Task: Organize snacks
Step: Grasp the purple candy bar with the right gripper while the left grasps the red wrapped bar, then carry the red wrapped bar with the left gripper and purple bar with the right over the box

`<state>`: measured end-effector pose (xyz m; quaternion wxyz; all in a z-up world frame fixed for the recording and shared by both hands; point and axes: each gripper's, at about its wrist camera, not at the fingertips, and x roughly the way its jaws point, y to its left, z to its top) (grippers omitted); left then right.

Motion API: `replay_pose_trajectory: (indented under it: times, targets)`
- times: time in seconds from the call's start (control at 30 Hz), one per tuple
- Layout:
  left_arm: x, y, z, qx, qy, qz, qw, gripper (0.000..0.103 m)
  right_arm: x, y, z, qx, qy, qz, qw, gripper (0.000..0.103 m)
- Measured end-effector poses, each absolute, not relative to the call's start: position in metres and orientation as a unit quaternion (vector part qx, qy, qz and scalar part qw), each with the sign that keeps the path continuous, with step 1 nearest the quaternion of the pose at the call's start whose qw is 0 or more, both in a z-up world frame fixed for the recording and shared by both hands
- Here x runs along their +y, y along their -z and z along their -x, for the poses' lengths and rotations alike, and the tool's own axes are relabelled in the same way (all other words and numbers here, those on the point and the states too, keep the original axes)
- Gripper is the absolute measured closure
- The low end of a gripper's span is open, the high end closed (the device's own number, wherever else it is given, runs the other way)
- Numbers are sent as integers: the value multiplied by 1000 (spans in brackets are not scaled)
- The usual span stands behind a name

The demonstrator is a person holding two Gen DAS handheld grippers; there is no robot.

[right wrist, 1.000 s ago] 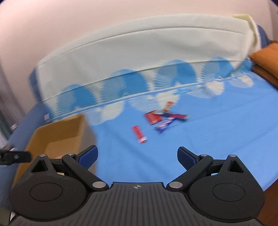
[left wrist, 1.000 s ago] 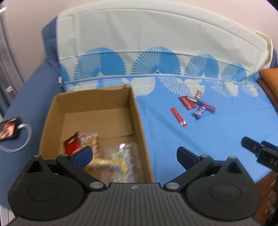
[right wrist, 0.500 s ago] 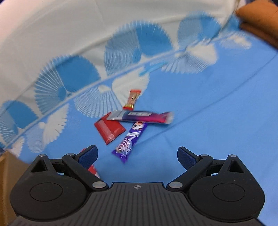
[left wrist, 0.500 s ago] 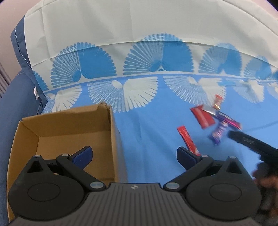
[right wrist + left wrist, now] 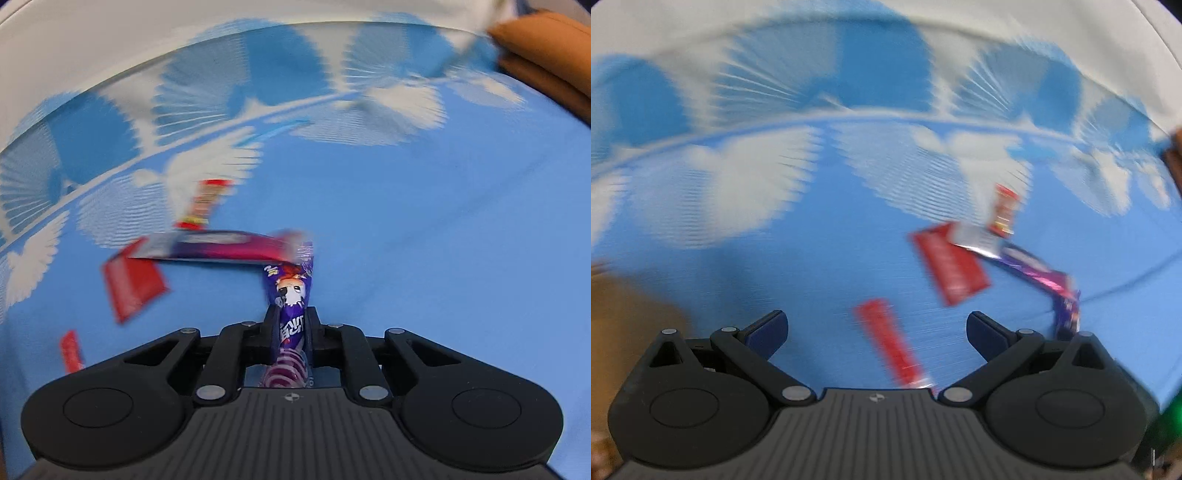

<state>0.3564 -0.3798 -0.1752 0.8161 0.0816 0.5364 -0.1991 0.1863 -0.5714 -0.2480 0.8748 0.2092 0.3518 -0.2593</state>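
Motion is smearing both views, so wrapper print is hardly reading. The right gripper, jaws just having closed, is pinching a glossy purple candy packet over the blue sheet. The left gripper is hanging spread above a slim red stick packet, its near end hidden.

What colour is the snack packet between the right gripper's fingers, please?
Purple snack packet with white markings, clearest in the right wrist view.
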Motion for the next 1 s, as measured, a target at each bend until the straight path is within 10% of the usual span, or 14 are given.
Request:
replay_pose_trajectory:
  times: [0.43, 0.57, 1.0]
  targets:
    - [-468, 250, -413, 568, 174, -110, 797, 0, -586, 256, -156, 333, 237, -216, 887, 86]
    - [-453, 233, -398, 542, 177, -119, 813, 54, -584, 256, -155, 327, 233, -208, 892, 89]
    - [-373, 117, -299, 485, 244, -68, 837, 56, -530, 176, -91, 282, 209, -206, 913, 91]
